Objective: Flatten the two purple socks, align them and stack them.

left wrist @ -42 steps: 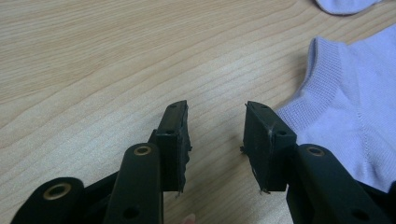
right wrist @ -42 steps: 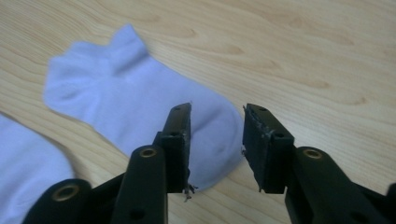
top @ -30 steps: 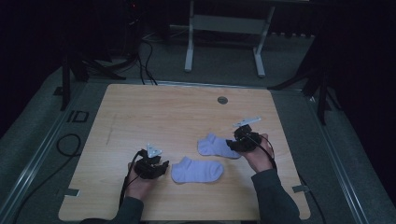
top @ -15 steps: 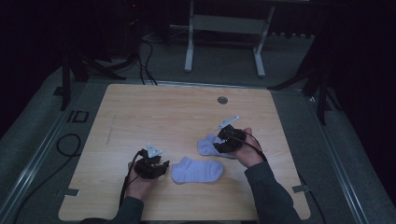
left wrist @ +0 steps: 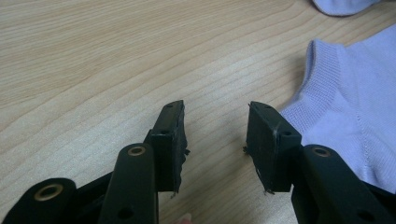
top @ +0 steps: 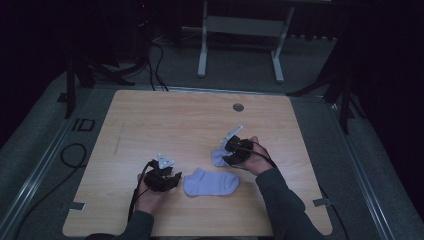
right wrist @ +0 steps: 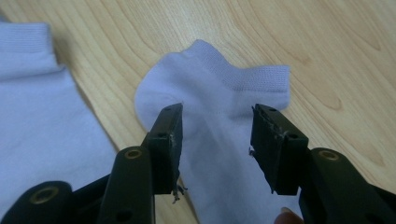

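The right gripper (top: 226, 151) has been brought over the far sock (right wrist: 219, 126) at 1 o'clock of the near sock (top: 212, 182), jaws just narrowed but gripping nothing, left gripper (left wrist: 215, 135) open and empty, so a grasp seems near.

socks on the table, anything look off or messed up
Nothing stands out. The near sock lies flat by the open left gripper; the far sock lies flat under the open right gripper, no grip yet. The jaw pads look slightly frayed.
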Tool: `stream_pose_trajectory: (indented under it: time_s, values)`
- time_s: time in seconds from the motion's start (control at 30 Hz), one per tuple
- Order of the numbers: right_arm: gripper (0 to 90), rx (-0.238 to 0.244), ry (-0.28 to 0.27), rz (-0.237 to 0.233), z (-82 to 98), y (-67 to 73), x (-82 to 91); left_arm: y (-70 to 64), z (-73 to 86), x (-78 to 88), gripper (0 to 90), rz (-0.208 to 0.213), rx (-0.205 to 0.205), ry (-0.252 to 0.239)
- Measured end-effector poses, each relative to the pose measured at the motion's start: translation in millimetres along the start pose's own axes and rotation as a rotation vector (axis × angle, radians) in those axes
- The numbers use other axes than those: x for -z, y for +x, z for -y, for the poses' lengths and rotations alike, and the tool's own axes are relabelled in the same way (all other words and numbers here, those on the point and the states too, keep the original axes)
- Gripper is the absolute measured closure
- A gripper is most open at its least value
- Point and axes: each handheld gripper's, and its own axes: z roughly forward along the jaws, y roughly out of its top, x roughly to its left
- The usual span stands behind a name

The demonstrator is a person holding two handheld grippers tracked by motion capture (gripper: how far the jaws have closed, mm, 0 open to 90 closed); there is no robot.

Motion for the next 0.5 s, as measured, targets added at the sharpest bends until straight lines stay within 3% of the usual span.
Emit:
stream_pose_trajectory:
  time_s: [0.13, 0.2, 0.3, 0.4, 0.5]
  values:
    - [48.6, -0.017, 0.013, -0.015, -1.5, -3.8, -7.9, -0.5, 0.1, 0.0, 56.9, 0.002, -0.002, -0.001]
    - [45.0, -0.054, 0.011, -0.049, -2.6, -7.7, -14.5, -0.8, 0.0, -0.1, 56.9, 0.003, 0.000, -0.001]
    - [44.6, -0.070, 0.022, -0.051, -2.6, -9.9, -20.2, -0.8, -0.1, -0.1, 56.9, 0.004, -0.001, 0.000]
    - [45.3, -0.125, 0.033, -0.086, -1.1, -13.8, -26.7, -0.8, 0.1, -0.1, 56.9, 0.005, 0.000, -0.002]
    - [45.4, -0.127, 0.030, -0.087, -0.6, -14.1, -26.8, -1.0, 0.0, 0.0, 56.9, 0.005, 0.000, 0.001]
